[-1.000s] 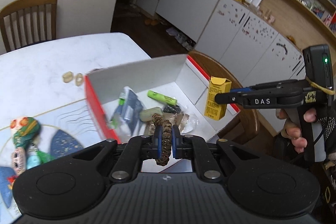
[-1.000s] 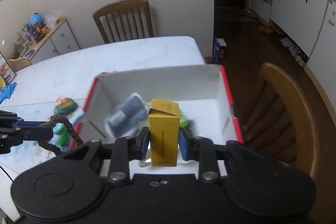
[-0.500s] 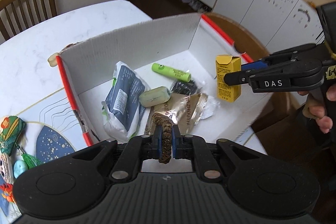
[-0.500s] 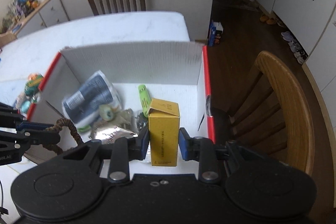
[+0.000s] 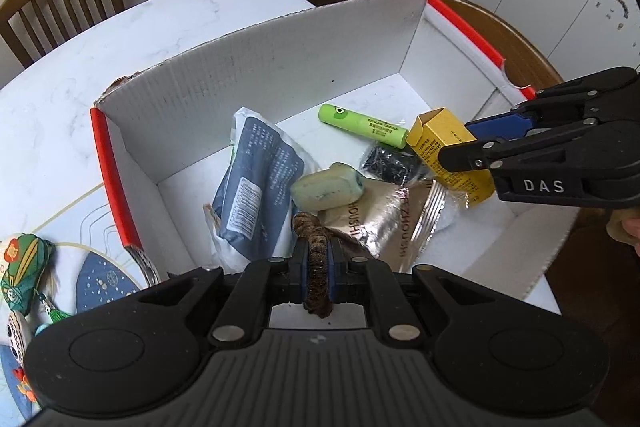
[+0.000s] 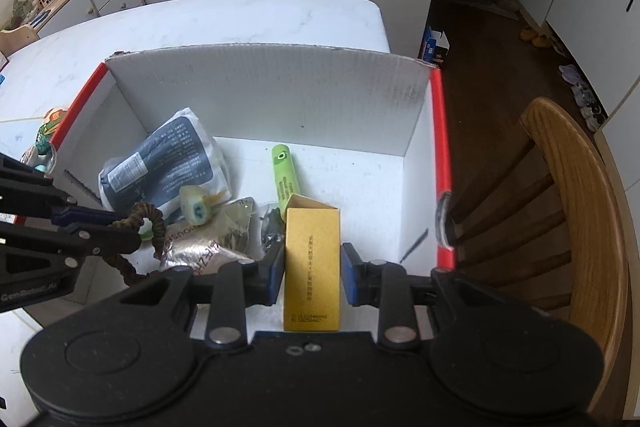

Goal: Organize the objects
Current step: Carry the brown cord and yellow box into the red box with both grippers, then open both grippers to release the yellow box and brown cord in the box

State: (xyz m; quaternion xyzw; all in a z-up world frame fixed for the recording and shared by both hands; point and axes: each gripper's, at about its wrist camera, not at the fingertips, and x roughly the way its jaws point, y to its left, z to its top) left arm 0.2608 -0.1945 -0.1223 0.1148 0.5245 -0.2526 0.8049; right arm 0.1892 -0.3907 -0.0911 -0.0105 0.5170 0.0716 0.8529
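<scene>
Left tool (image 5: 317,269) is clamped on the braided cord (image 5: 316,259), hanging over the box (image 5: 280,67) at the tabletop (image 5: 120,39) corner. Right tool (image 6: 312,273) pinches the yellow carton (image 6: 312,267) above the box's right side, beside the green tube (image 6: 285,177).

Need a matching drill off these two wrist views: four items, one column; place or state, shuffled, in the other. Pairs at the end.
Items:
1. yellow carton
2. braided loop
3. green tube
4. embroidered pouch

Places:
A. lying on the box floor
B. on the table, outside the box
C. clamped in the right gripper
D. clamped in the left gripper

Pairs: 1-C, 2-D, 3-A, 4-B
</scene>
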